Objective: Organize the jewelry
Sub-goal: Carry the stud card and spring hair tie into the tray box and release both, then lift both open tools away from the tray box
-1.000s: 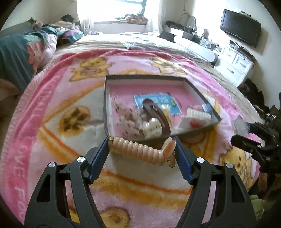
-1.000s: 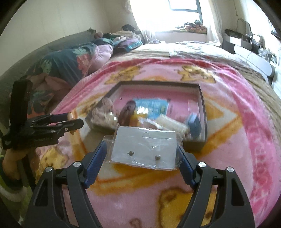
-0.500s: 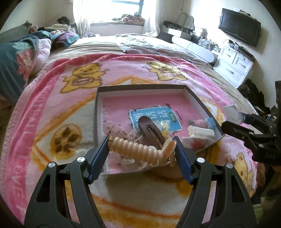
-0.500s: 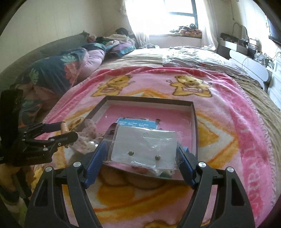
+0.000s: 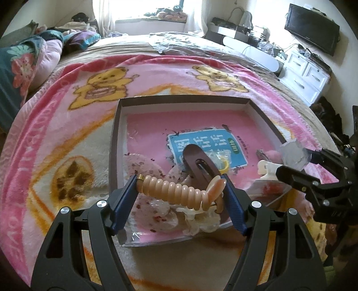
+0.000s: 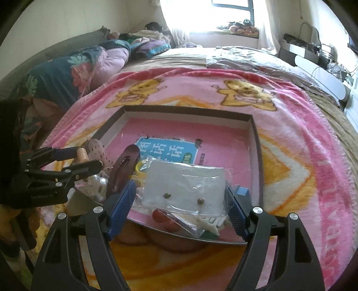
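A shallow dark-rimmed box (image 5: 183, 98) with a pink floor lies on the pink blanket. My left gripper (image 5: 181, 190) is shut on a peach spiral hair tie (image 5: 176, 192), held over the box's near edge. My right gripper (image 6: 179, 190) is shut on a clear bag with an earring card (image 6: 185, 188), two small studs showing, also over the near edge. Inside the box lie a brown hair clip (image 5: 201, 165), a blue card (image 5: 205, 145), a speckled pink scrunchie (image 5: 143, 163) and a white clip (image 5: 266, 166). Each gripper shows in the other's view: the right gripper (image 5: 313, 179), the left gripper (image 6: 62, 167).
The pink bear blanket (image 6: 302, 138) covers a bed. Piled bedding (image 6: 67, 76) sits at the left. A white dresser (image 5: 306, 73) and a wall TV (image 5: 313, 38) stand at the right, a bright window (image 6: 230, 13) at the back.
Both grippers have moved forward and down toward the box, so it looms larger and sits under the held hair tie and earring bag. Grips are unchanged.
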A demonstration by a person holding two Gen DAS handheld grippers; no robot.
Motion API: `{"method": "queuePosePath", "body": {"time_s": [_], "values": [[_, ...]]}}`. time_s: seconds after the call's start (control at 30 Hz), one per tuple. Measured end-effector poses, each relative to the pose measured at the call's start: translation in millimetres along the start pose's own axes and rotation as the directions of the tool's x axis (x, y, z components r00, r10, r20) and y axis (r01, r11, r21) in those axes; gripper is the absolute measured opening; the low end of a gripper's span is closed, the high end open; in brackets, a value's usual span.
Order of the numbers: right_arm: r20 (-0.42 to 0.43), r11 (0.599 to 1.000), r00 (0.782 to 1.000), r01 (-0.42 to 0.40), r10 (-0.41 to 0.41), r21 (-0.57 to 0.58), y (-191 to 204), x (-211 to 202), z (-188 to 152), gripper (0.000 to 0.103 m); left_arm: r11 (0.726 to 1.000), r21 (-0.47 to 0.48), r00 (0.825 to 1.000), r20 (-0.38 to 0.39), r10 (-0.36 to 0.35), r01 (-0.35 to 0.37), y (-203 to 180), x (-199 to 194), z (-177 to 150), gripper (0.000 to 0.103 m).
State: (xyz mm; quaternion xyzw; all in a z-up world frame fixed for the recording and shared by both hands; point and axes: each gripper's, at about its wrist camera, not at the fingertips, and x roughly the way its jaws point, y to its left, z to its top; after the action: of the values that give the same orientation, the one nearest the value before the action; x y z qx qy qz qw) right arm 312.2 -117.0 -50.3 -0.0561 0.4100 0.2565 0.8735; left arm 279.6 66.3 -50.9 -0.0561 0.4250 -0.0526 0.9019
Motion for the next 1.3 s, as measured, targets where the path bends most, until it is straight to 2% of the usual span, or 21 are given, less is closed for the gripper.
{"method": "queuePosePath", "body": {"time_s": [0.57,0.77,1.0,1.13,1.3], "values": [[-0.039,0.999,0.999,-0.017,0.015,-0.048,22,19,-5,0.081,0.999,-0.034,1.0,-0.014,0.003,-0.004,12,9,-4,0.068],[-0.039,0.999,0.999,-0.011,0.009,-0.05,23,13,-10,0.089,0.999,-0.039,1.0,-0.011,0.009,-0.009,12,7,-3,0.075],[-0.002,1.0,1.0,0.005,-0.005,-0.022,15,-19,-22,0.097,0.999,-0.037,1.0,0.009,0.02,-0.019,6,-11,1,0.085],[0.031,1.0,0.999,0.02,-0.021,0.007,8,-42,-31,0.099,0.999,-0.03,0.999,0.039,0.028,-0.027,-4,-31,2,0.093],[0.079,0.998,0.997,0.022,-0.026,0.056,-2,-75,-44,0.099,0.999,-0.034,0.996,0.081,0.036,-0.034,-15,-62,-6,0.094]]}}
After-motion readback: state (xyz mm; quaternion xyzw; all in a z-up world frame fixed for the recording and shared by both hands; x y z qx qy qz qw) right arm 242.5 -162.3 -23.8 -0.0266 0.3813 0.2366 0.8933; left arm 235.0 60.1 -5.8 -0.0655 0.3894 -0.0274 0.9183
